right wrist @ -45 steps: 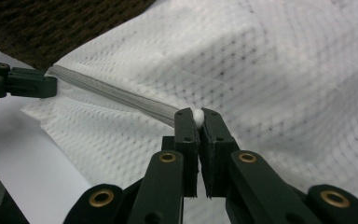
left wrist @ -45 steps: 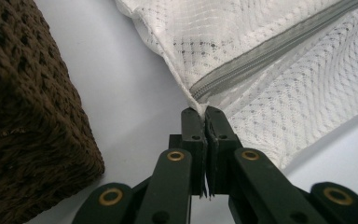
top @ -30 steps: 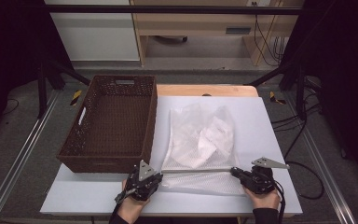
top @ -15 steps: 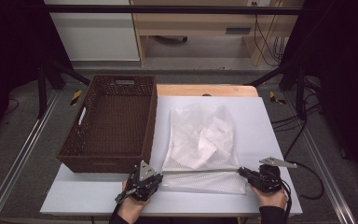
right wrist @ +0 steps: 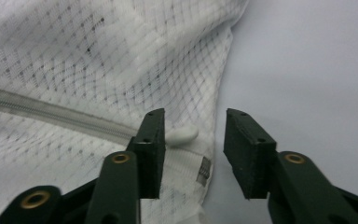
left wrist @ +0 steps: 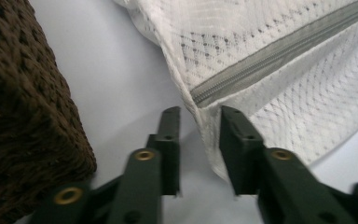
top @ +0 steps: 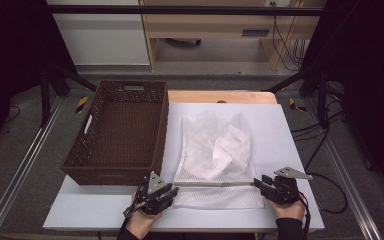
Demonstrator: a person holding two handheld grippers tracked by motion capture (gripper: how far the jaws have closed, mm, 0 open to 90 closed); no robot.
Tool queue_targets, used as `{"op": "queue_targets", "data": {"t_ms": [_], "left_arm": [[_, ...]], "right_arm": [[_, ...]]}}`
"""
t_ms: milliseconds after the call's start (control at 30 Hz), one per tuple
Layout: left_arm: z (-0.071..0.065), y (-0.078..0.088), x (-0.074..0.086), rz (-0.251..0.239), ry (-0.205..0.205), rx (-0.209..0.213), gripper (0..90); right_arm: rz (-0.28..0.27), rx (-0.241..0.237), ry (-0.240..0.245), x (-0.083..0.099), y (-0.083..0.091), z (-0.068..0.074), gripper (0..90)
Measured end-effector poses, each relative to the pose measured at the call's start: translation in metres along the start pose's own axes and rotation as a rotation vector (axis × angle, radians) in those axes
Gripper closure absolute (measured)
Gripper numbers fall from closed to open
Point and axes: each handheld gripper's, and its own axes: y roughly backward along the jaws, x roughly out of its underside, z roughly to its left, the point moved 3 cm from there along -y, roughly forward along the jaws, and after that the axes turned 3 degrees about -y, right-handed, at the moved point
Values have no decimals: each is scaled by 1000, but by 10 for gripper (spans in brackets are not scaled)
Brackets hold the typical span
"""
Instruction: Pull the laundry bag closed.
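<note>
- The white desk [top: 290, 125] carries a brown woven basket [top: 120, 130] and, just beside it, a white mesh laundry bag [top: 215, 150] lying flat with cloth inside
- The bag looks light, soft and floppy; best held at both ends of its stiffer grey zipper [top: 215, 183]
- Left claw [left wrist: 198, 122] has just been opening, the bag's corner loose between its jaws
- Right claw [right wrist: 193, 126] has likewise just been opening, over the white zipper pull [right wrist: 182, 135], gripping nothing
</note>
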Motion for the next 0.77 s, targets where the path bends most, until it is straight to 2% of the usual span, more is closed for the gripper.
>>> {"op": "queue_targets", "data": {"t_ms": [200,367,500,767], "left_arm": [[5,9,0,-31,-24,15,425],[11,20,2,-47,-42,37,330],[16,25,5,-45,-47,47,295],[22,32,10,-42,-52,70,268]], "right_arm": [[-76,25,-1,-5,5,-3,403],[-106,45,3,-8,8,-10,307],[-118,63,12,-10,11,-13,269],[-110,95,39,-10,14,-18,206]]}}
